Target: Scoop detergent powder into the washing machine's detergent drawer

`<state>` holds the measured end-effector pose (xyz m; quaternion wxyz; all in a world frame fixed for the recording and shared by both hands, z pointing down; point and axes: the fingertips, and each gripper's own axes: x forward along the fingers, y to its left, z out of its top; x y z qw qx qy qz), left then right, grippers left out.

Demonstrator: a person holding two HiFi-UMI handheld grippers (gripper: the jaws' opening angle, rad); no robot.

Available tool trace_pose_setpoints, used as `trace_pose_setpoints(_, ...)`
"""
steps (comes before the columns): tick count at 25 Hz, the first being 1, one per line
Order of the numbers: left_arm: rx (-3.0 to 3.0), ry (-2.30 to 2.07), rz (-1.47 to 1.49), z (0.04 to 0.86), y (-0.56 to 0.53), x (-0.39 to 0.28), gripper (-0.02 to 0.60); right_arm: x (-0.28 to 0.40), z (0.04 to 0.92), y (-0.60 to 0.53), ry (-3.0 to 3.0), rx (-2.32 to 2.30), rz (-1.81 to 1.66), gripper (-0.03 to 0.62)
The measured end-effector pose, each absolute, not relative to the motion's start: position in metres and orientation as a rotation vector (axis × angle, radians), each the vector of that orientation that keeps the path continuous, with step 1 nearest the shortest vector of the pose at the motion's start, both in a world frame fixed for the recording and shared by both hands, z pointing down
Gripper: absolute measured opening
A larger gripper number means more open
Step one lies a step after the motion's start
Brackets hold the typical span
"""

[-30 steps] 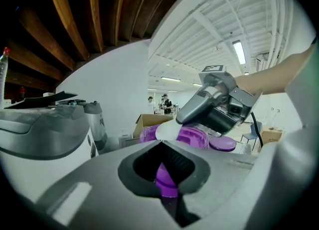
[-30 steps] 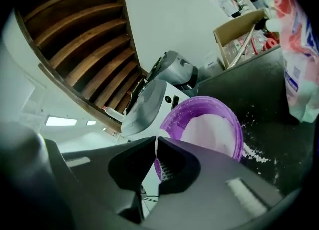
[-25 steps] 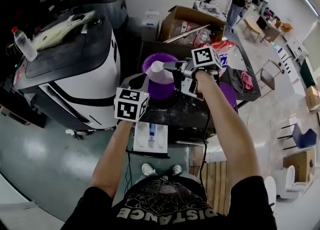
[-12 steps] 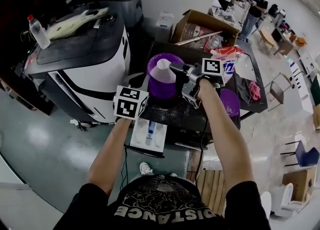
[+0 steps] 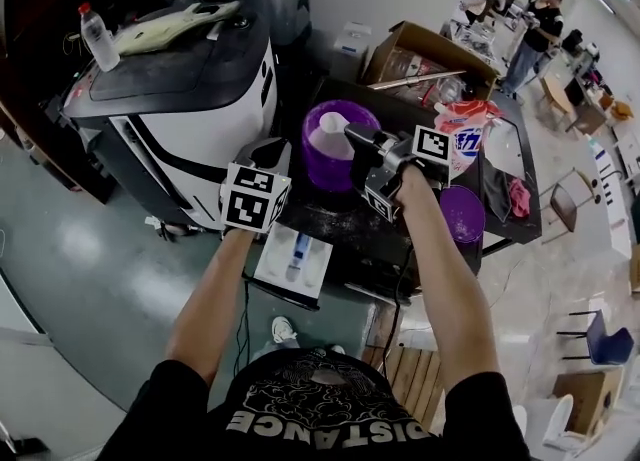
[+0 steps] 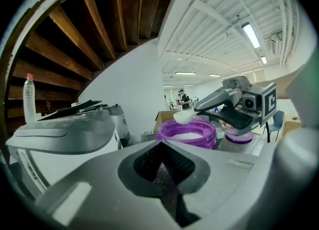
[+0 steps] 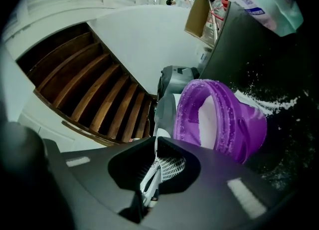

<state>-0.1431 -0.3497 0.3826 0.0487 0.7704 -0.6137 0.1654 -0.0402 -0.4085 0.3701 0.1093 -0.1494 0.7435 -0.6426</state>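
My right gripper [image 5: 358,139] is shut on the handle of a white scoop [image 7: 151,173]. The scoop [image 6: 185,116] is heaped with white powder and hangs just over the rim of the purple detergent tub [image 5: 338,164]. The tub [image 7: 234,124] stands on the dark, powder-dusted washing machine top [image 5: 345,224] and holds white powder. My left gripper [image 5: 268,161] is shut on nothing, left of the tub and above the drawer. The white detergent drawer [image 5: 290,264], with a blue insert, is pulled out of the machine's front. In the left gripper view its jaws [image 6: 162,161] meet.
A white and black machine [image 5: 170,99] with a plastic bottle [image 5: 98,37] on it stands at the left. A detergent bag [image 5: 465,134], a purple lid [image 5: 460,214] and a pink cloth [image 5: 518,199] lie to the right. A cardboard box [image 5: 430,54] stands behind. People stand far back.
The head view has swung a little. My right gripper has kept the heaped scoop over the tub, drawing slightly nearer its middle. The left gripper has stayed shut above the drawer.
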Motion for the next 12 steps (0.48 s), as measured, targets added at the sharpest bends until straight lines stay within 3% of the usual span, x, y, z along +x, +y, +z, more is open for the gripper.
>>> trace_pose_setpoints(12,2.253,-1.987,0.502,0.382,-0.326,-0.177,0.000,-0.070,0.368,-0.385,2.206,-0.312,-1.912,0.037)
